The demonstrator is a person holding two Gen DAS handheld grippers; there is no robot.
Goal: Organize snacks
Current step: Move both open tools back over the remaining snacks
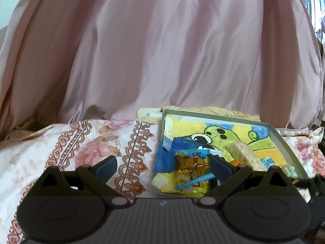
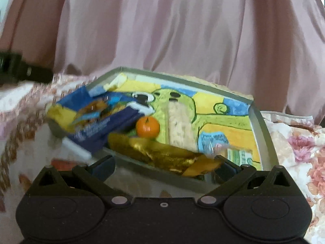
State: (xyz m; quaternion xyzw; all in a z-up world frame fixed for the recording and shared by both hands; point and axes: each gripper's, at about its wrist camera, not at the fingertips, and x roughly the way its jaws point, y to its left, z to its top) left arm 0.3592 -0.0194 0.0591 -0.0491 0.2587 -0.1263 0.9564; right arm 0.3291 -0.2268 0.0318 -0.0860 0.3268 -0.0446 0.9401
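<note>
A shallow grey tray (image 2: 262,130) lined with a yellow, blue and green cartoon drawing sits on a floral bedcover (image 1: 67,142). In it lie a small orange fruit (image 2: 147,126), a pale rice-cracker bar (image 2: 179,126), a crumpled gold wrapper (image 2: 162,154) and, blurred, what seems a dark blue packet (image 2: 101,128). The left gripper (image 1: 163,166) is spread wide and empty, a clear snack packet with blue trim (image 1: 192,166) lying ahead of it. The right gripper (image 2: 164,165) gapes too, holding nothing, just short of the tray's near rim.
</note>
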